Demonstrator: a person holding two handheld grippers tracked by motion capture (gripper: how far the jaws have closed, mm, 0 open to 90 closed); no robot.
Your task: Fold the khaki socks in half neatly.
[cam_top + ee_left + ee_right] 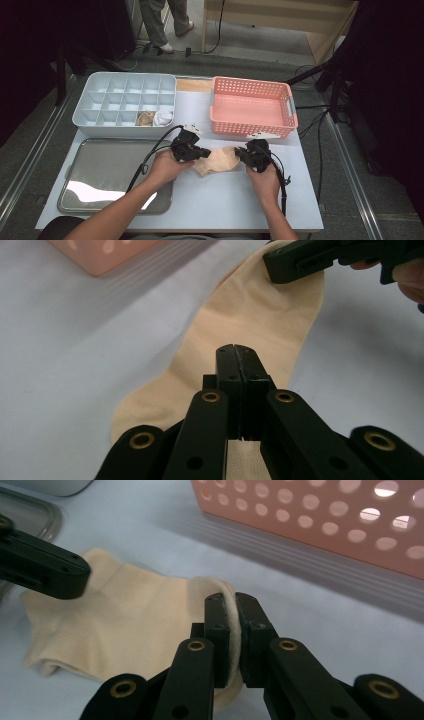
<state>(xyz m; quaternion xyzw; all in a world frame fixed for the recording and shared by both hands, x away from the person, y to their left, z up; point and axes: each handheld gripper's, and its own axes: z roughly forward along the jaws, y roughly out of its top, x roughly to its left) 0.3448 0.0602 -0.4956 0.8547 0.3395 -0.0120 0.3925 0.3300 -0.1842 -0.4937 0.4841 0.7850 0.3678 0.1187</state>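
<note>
Forearms rise from the bottom edge of the high view, each hand wrapped around a black gripper near the middle of the frame. Between them a beige sock (220, 161) lies on the pale table (225, 200), held at both ends: the left gripper (202, 152) at its left end, the right gripper (241, 153) at its right. At lower left sits a metal tray (95, 170). Upper left holds a grey divided organizer (100, 100) with a beige bundle and a white bundle in two bottom-row compartments. Upper right of centre stands a pink perforated basket (287, 107). At the top edge, a person's legs stand on the floor beyond the table.

In the left gripper view, the left gripper (239, 351) fills the bottom centre, its jaws pressed fully together with no gap; sock fabric shows just under them, but whether any is pinched between the pads I cannot tell. The sock (250, 325) stretches from lower left to the upper right, where the right gripper (300, 262) bites its far end. A corner of the basket (105, 252) shows at upper left.

In the right gripper view, the right gripper (234, 600) at bottom centre is clamped on a fold of the sock (130, 620), a thin strip of fabric visible between the nearly closed jaws. The left gripper (55, 575) covers the sock's far end at the left. The basket (310, 525) spans the upper right, and the tray's (30, 515) rim sits at upper left.
</note>
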